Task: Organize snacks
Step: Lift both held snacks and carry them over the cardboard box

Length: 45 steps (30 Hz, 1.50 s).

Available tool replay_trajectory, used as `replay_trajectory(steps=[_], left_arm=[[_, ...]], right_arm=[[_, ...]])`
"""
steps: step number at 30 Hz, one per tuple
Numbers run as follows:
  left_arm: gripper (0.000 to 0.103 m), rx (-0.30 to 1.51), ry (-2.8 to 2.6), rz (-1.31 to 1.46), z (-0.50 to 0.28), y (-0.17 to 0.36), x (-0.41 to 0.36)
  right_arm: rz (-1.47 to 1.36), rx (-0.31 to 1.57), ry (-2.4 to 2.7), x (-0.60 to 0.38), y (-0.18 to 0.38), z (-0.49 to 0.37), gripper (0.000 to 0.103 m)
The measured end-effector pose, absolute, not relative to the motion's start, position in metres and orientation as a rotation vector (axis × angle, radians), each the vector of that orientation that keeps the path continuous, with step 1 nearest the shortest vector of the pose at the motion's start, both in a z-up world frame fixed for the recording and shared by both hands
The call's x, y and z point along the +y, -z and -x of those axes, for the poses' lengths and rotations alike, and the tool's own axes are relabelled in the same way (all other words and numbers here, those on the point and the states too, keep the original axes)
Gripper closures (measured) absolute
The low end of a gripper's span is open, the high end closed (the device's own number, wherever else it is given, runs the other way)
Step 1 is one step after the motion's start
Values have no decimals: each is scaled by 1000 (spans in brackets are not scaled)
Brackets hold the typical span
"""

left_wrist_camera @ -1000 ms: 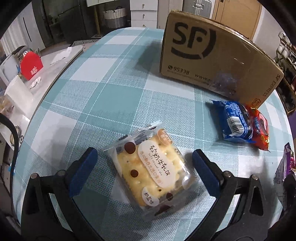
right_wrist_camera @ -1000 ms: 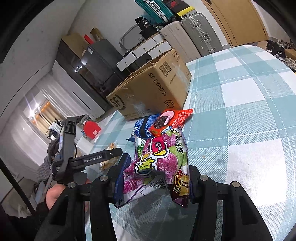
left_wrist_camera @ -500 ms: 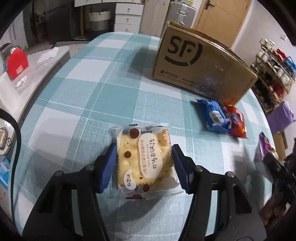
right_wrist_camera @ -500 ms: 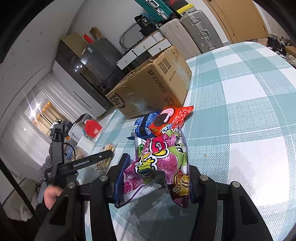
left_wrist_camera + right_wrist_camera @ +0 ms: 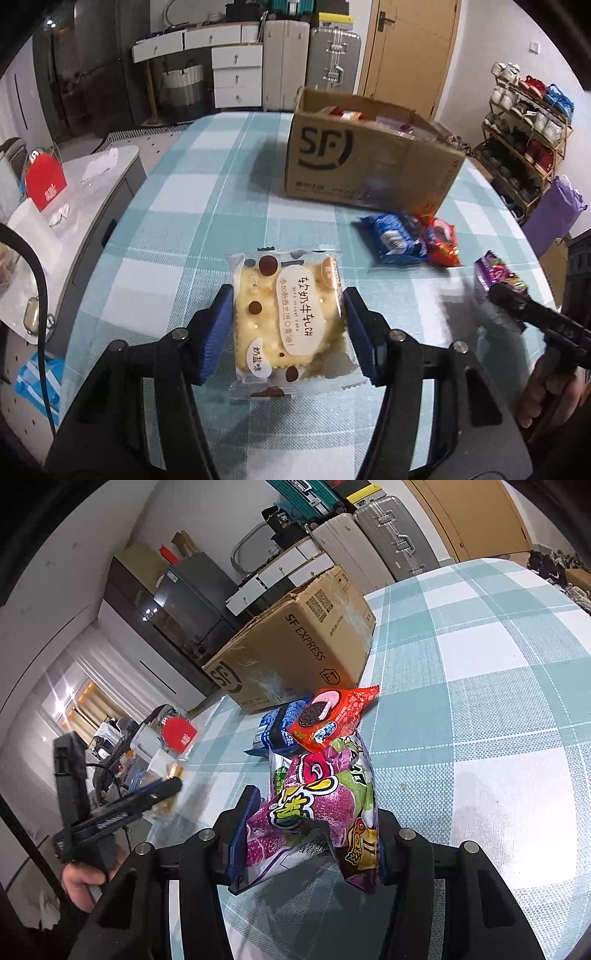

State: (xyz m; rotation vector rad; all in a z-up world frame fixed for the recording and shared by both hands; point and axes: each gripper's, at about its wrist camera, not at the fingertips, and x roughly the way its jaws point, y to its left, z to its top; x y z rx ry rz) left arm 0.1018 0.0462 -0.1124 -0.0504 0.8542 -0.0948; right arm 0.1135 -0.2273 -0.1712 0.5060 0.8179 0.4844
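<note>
My left gripper (image 5: 288, 330) is shut on a clear-wrapped yellow cracker packet (image 5: 288, 321) and holds it lifted above the checked tablecloth (image 5: 192, 206). Its blue pads press both sides of the packet. My right gripper (image 5: 312, 834) is shut on a purple and green snack bag (image 5: 317, 812), raised off the table. The open brown SF cardboard box (image 5: 365, 162) stands at the far side and holds several snacks. A blue cookie packet (image 5: 393, 240) and a red cookie packet (image 5: 441, 242) lie side by side in front of the box. The right gripper and its bag show at the right edge of the left wrist view.
A grey side counter (image 5: 92, 206) with a red card and a white cup runs along the table's left edge. A shoe rack (image 5: 524, 147) and a purple bag (image 5: 557, 210) stand beyond the right edge. Drawers and suitcases line the back wall.
The left gripper closed its wide-open jaws on the cracker packet and lifted it off the table, so the box's open top now shows. The right gripper stayed still with its bag.
</note>
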Motion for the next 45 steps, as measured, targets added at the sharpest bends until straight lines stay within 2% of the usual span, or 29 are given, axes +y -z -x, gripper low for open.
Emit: replay_trajectory(steps=[14, 28, 39, 45], left_arm=[[47, 721, 182, 30, -87, 39, 47], [47, 665, 328, 97, -128, -48, 46], [47, 626, 404, 87, -188, -129, 30], [47, 651, 434, 72, -245, -145, 1]], right_arm=[[-406, 843, -484, -210, 158, -114, 50], [-305, 621, -588, -195, 22, -125, 50], [-256, 563, -614, -189, -55, -185, 50], [-261, 546, -574, -194, -81, -224, 50]])
